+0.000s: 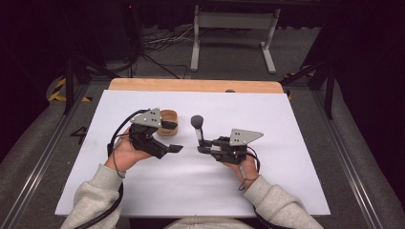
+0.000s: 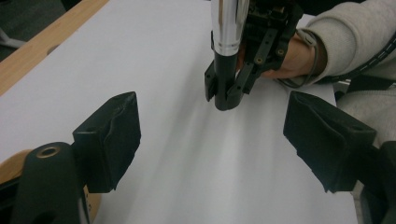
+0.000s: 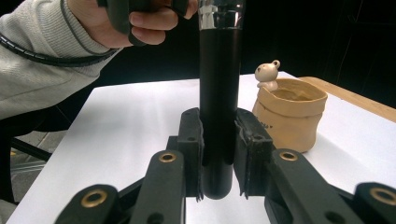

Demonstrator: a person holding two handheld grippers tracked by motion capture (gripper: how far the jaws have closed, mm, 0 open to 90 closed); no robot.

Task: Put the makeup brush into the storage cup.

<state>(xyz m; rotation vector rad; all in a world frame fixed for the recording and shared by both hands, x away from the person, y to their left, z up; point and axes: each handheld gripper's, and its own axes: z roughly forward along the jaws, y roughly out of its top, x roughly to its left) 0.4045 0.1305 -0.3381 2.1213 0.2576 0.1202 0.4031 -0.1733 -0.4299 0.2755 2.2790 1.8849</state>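
The right tool [image 3: 219,154] pinches a microphone [image 1: 198,130] upright near the tabletop [image 1: 286,191] middle. The left tool [image 2: 210,140], spread and empty, faces it; knocking the handle could tip it toward the tan pot [image 3: 290,114].

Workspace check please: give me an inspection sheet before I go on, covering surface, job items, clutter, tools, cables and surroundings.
Surface: white sheet on a wooden table.
Job's things: microphone upright; tan pot with a small bear figure on its rim.
Clutter: nothing seen.
Grippers: right tool shut on the microphone's black handle; left tool open, holding nothing.
Cables: one trails from each tool along the sleeves; more on the floor beyond.
Surroundings: dark room, white stand frame behind the table.
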